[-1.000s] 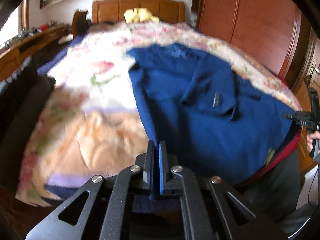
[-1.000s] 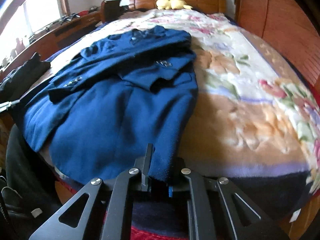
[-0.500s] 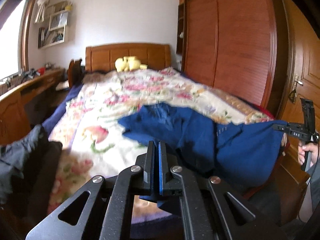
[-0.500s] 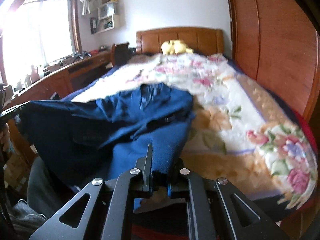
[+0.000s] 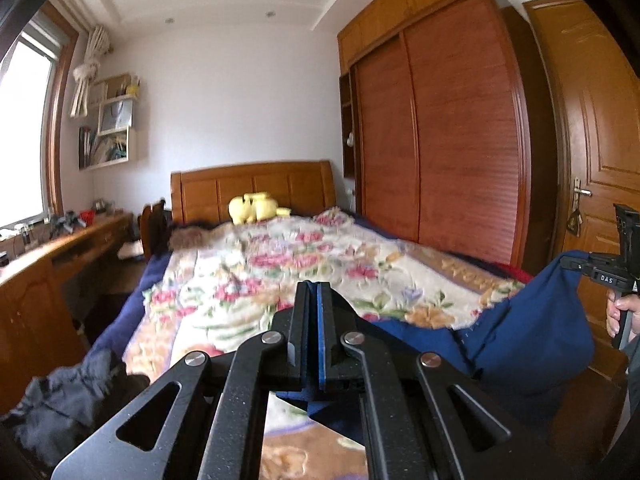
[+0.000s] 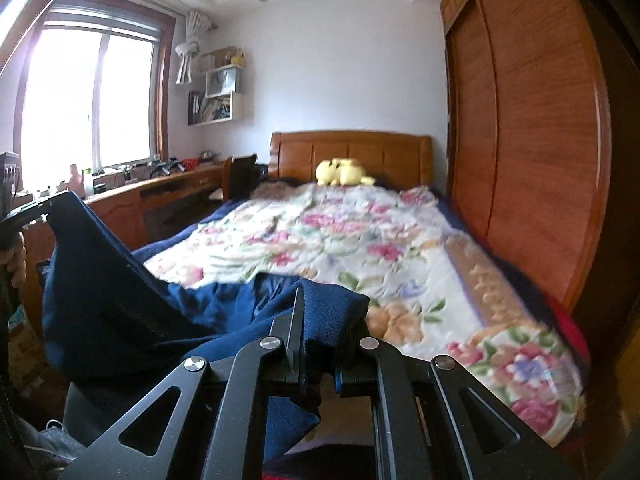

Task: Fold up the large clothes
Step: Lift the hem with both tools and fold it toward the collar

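Note:
A large dark blue coat (image 5: 532,344) hangs in the air between my two grippers at the foot of the bed (image 5: 304,264). My left gripper (image 5: 314,300) is shut on one edge of the coat, with blue fabric pinched between the jaws. My right gripper (image 6: 320,312) is shut on the opposite edge of the coat (image 6: 120,304), and cloth bunches over its fingers. The right gripper also shows at the right edge of the left wrist view (image 5: 612,276), and the left gripper shows at the left edge of the right wrist view (image 6: 24,208).
The bed carries a floral blanket (image 6: 340,236) and a yellow plush toy (image 6: 344,172) at the wooden headboard. A wooden wardrobe (image 5: 440,152) and door (image 5: 592,128) stand on the right. A cluttered desk (image 5: 60,248) runs along the left. Dark clothing (image 5: 68,396) lies at the bed's lower left.
Both grippers have risen and tilted up, lifting the blue coat off the blanket. The coat lay flat on the bed before; now its held edge hangs between the grippers.

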A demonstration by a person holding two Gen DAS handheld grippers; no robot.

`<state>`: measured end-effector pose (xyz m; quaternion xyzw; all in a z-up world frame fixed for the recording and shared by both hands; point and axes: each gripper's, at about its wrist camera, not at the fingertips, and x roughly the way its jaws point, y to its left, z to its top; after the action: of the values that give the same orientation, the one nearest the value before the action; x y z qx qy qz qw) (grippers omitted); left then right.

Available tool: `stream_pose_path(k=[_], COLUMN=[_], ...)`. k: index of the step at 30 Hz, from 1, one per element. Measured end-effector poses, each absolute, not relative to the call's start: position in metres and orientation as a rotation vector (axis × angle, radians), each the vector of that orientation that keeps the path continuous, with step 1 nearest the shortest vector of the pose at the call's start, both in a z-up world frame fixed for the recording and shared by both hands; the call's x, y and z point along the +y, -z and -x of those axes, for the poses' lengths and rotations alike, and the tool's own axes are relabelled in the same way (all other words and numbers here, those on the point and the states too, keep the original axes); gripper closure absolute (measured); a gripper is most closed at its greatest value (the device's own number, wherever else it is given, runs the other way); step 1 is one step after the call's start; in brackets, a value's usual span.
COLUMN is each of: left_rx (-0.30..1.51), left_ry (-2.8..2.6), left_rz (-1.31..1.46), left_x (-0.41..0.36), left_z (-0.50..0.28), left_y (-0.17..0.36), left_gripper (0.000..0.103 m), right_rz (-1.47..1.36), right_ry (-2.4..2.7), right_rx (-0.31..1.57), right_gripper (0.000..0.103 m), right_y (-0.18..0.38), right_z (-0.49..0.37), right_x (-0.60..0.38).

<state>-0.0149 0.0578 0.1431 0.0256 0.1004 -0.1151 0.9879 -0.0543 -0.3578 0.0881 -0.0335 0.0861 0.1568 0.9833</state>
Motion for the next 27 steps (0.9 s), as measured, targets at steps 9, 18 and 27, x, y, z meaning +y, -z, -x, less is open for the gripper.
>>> stream_pose_path(k=[9, 18, 27], left_rx=[0.216, 0.428, 0.507], left_ry=[0.202, 0.117, 0.026], left_rz=[-0.071, -0.068, -0.049], left_x=[0.060, 0.075, 0.100], left_z=[-0.016, -0.132, -0.229], left_y=[-0.127, -0.036, -0.010], left_gripper=[0.100, 0.100, 0.100], right_rz=[0.142, 0.175, 0.200], right_ry=[-0.259, -0.286, -0.241], right_rx=[0.190, 0.329, 0.378], right_gripper=[0.094, 0.094, 0.094], right_y=[-0.080, -0.027, -0.037], right_z=[0.047, -0.073, -0.230], right_x=[-0.360, -0.322, -0.296])
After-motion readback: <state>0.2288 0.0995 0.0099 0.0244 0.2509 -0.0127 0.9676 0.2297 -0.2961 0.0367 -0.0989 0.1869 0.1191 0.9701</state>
